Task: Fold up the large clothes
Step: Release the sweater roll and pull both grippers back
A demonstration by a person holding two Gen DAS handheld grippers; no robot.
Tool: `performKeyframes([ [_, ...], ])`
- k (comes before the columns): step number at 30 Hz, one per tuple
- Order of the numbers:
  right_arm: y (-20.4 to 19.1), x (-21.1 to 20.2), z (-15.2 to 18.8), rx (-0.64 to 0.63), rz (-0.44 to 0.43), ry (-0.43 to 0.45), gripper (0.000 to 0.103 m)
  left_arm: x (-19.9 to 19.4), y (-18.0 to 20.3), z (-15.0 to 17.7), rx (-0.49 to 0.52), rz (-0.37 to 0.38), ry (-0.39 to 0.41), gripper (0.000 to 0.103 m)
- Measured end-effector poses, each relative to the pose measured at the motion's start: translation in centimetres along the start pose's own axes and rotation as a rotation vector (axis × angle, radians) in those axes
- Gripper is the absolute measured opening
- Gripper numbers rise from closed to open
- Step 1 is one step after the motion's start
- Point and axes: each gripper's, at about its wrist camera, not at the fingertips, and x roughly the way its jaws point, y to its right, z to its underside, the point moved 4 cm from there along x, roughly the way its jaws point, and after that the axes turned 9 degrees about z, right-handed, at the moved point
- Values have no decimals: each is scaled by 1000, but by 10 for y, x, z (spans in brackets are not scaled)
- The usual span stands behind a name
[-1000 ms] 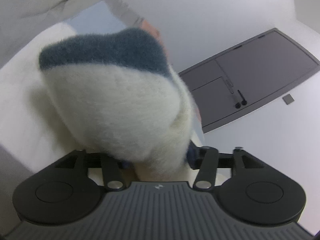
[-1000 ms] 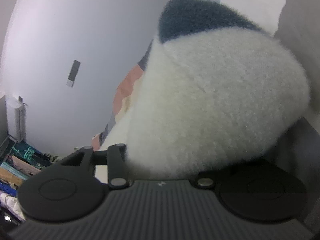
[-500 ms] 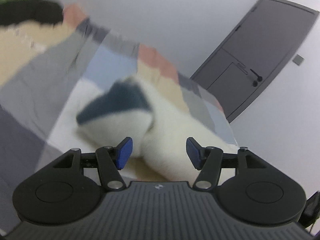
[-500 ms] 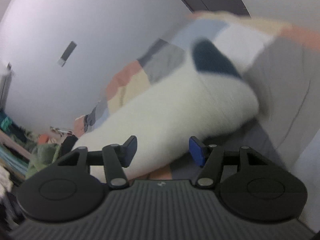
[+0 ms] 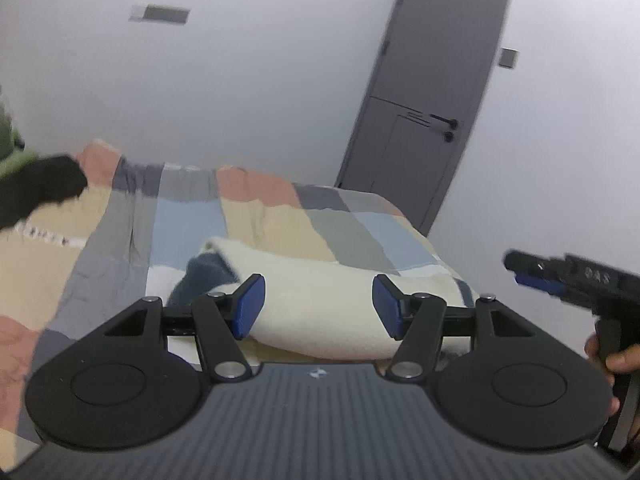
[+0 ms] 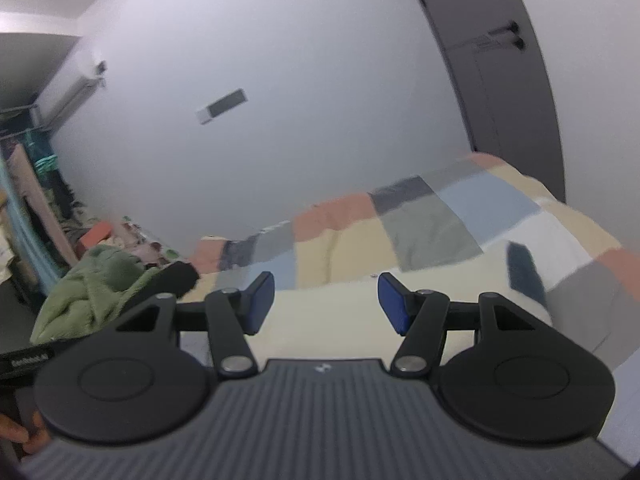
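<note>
A fluffy cream garment point(image 5: 316, 280) with dark blue patches point(image 5: 204, 272) lies folded on the patchwork bed. My left gripper point(image 5: 318, 302) hovers above its near edge, open, nothing between the blue pads point(image 5: 250, 304). In the right wrist view the same cream garment point(image 6: 328, 316) stretches below my right gripper point(image 6: 326, 302), also open and empty, with a blue patch point(image 6: 524, 272) to the right. The right gripper point(image 5: 560, 276) shows at the left view's right edge, held by a hand point(image 5: 604, 356).
The patchwork bedspread point(image 5: 280, 216) covers the bed. A grey door point(image 5: 432, 92) stands behind it on the right. A green clothes pile point(image 6: 92, 284) and a black garment point(image 5: 36, 192) lie at the bed's left end. Shelves with clutter point(image 6: 24, 184) line the far left.
Both grippers let go of the fluffy garment, rose, drew back and rolled level. The garment, bunched in front of the cameras before, now lies on the bed.
</note>
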Motion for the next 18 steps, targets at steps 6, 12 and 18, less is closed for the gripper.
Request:
performKeyframes([
  [6,-30,-34,11,-72,-19,25,61,-39,25,11,84,-4,22,65],
  [12,-44,-63,38,-137,23,50,61,-61,35,30,132,-37,27,68],
  [18,-45,-71,62,-159,54,35,61,-70,35,52,150,-45,35,69],
])
